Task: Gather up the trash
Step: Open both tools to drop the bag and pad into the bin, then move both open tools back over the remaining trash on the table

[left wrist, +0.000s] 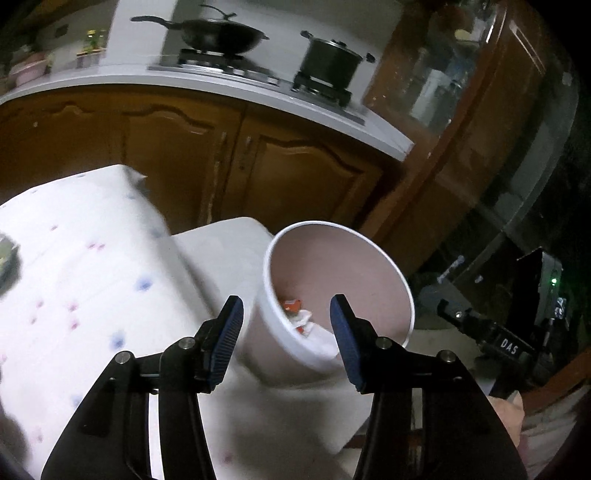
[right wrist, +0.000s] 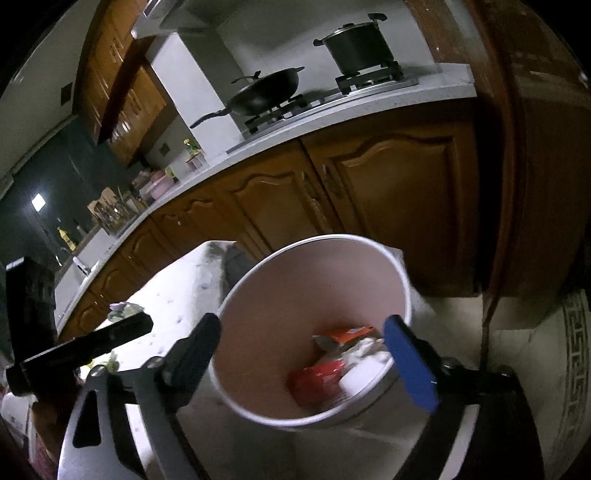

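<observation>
A white paper bucket stands at the corner of a table under a white dotted cloth. Inside it lie red and orange wrappers and crumpled white paper. My left gripper is open just short of the bucket, with nothing between its blue pads. My right gripper is open wide with the bucket between its fingers; in the left wrist view one of its fingers stands clear of the bucket's wall.
Beyond the table run brown cabinet doors under a white counter with a wok and a pot on the stove. A small greenish item lies on the cloth. A patterned rug covers the floor at right.
</observation>
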Motion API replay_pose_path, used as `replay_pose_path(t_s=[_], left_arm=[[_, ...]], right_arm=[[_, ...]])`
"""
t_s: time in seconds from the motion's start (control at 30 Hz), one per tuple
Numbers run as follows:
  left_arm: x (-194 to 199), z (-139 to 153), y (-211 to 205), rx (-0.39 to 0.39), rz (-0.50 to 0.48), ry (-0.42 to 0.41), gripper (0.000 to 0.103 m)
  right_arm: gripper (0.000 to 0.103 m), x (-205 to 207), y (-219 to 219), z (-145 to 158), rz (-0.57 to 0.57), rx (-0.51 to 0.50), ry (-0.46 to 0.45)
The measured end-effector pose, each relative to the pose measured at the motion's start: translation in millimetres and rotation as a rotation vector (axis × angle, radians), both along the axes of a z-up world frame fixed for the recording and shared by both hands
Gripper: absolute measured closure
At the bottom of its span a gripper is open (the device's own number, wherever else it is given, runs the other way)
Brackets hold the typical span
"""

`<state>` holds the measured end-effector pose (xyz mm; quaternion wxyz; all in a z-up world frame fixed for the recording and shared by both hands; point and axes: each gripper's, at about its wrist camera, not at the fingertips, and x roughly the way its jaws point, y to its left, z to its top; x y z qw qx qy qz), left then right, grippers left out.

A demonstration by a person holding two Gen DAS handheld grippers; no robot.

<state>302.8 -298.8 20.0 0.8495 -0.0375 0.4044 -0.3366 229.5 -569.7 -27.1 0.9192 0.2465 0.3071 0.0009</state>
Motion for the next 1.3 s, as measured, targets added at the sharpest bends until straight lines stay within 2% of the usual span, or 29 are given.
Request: replay_pose_path(t_s=[0.17,0.53,0.83,1.3], left_arm=[[-19,4,43,-0.013,0.063,-0.006,0.049],[-58,9,127,0.001,0.192,-0.035,0.049],[-75,11,189,0.020,0.291,-0.060,0.047],[-102,10,284,-0.005,0.448,-0.059,0.046]], right_arm=[[0.010,-7,21,4,0.030,0.015,-0.002],[0.010,-15,83,14,0.133,0.031,-0.025],[0.010,-11,136,20,0.224,0.031,-0.035],[0.010,-4,219,20,0.367,0.019,-0.020]])
